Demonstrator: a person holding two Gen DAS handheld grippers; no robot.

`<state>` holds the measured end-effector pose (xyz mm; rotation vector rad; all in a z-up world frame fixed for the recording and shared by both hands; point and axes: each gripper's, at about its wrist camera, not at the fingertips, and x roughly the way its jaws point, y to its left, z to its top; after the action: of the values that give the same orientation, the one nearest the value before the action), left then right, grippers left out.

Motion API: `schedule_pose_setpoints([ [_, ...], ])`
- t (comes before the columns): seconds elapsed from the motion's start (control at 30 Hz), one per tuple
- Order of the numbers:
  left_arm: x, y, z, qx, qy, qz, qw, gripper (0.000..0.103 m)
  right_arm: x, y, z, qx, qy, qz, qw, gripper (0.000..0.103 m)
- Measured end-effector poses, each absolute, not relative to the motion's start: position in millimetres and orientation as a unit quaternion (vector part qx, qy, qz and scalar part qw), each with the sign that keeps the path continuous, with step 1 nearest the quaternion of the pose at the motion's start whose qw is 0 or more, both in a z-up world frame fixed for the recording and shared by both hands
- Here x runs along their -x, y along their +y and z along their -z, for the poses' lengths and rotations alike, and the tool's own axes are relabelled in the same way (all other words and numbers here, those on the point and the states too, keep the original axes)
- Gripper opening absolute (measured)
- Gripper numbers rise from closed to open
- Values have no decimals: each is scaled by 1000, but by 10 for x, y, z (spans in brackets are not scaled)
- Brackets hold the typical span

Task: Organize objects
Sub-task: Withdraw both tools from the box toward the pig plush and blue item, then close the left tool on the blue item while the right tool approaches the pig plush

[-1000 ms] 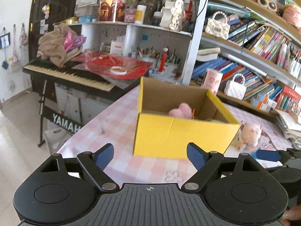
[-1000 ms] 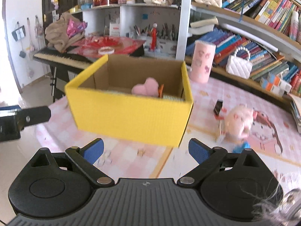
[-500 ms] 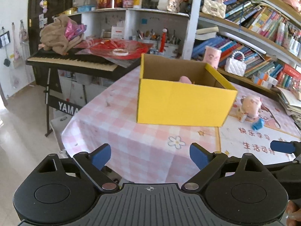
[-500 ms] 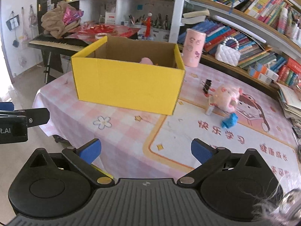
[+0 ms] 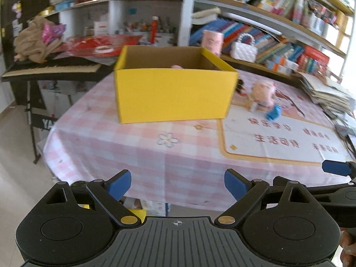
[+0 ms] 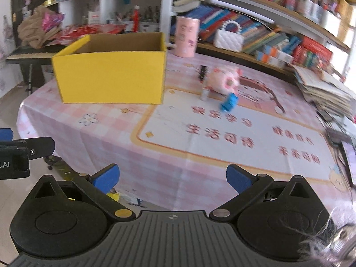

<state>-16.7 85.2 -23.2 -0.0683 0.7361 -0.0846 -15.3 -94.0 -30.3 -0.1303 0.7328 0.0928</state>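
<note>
You held the left tool [image 5: 177, 185] and the right tool [image 6: 172, 178] back from the near edge of the surface [image 6: 155, 155], both with jaws wide apart and nothing between them. One yellow cardboard box [image 6: 111, 77] stood on the checked cloth, with something pink [image 5: 177, 67] barely showing inside. To its right lay one pink plush toy [image 6: 223, 80], soft and light by the look of it, best pinched across its round body. Just beside it sat one small blue block [image 6: 229, 103], probably rigid and easy to grip across its flat sides, one small grey piece [image 6: 204, 94] and one black clip [image 6: 202, 72], which might slip.
</note>
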Motion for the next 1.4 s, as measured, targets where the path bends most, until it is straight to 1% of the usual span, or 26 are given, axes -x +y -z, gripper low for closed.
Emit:
schedule_pose_setpoints([
  [0.7, -109, 81, 236, -7, 365, 164, 916, 93, 358, -1701, 272, 22, 367, 85, 926, 103],
  [0.9, -218, -24, 236, -8, 364, 166, 916, 93, 241, -1845, 266, 14, 370, 94, 924, 103],
  [1.4, -609, -221, 245, 6, 371, 133, 919, 93, -320, -2014, 276, 32, 376, 54, 924, 103],
])
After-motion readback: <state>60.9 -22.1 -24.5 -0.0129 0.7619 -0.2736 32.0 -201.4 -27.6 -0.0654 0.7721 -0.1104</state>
